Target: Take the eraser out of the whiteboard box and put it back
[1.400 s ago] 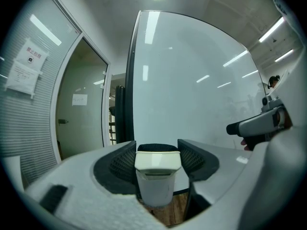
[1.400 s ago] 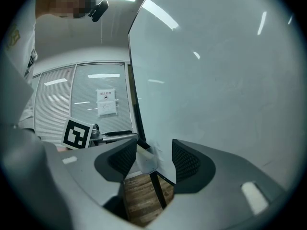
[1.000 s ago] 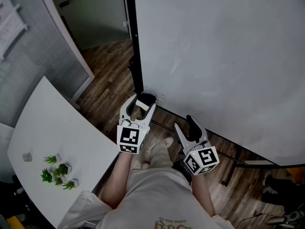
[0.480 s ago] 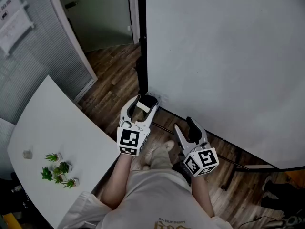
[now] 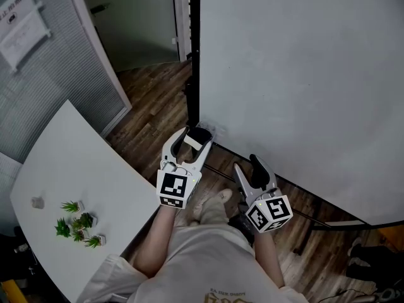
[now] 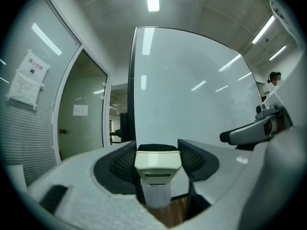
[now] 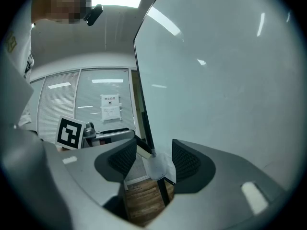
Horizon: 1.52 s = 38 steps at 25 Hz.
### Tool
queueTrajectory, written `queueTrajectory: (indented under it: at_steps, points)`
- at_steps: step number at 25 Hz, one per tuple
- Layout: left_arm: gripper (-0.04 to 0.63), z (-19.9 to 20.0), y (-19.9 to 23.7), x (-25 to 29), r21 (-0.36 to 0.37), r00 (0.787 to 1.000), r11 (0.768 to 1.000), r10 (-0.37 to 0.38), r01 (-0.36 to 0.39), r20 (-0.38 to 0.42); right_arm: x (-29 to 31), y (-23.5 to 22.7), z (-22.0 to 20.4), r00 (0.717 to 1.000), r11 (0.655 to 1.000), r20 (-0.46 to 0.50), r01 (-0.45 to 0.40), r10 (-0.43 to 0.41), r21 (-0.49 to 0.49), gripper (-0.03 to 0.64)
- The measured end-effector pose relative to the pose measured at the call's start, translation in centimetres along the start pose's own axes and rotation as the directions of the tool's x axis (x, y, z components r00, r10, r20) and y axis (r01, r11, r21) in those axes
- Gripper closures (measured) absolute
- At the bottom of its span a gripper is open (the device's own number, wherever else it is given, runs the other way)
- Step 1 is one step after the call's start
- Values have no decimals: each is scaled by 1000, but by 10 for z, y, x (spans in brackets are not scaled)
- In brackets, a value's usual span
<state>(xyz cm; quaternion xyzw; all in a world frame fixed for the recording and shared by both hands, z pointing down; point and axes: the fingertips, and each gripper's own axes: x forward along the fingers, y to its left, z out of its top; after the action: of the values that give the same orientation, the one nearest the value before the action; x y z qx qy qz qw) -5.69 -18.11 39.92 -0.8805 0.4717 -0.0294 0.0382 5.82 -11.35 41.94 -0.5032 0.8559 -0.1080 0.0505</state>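
Observation:
The eraser, cream with a black felt face, sits between the pads of my left gripper, which is shut on it. In the left gripper view the eraser hangs just above the small white whiteboard box. That box is fixed at the lower left corner of the whiteboard. My right gripper stands open and empty a little to the right, level, pointing at the board. Through its jaws I see the box and the held eraser.
A white table with small green plants lies at the left. The whiteboard's black frame post and stand bars run over the wooden floor. A partition with blinds is at the far left.
The left gripper, still holding the eraser, has lifted slightly at the board's lower corner. The right gripper has stayed where it was. The head view has shifted a little.

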Motion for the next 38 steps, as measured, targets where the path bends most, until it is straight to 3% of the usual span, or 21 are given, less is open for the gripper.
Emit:
queueTrajectory:
  at_steps: [38]
  points:
    - [327,9,7,-20,18,1000,1000,12,-12,4,-1,10,-11,1000,1000,-9,-5,6,16,388]
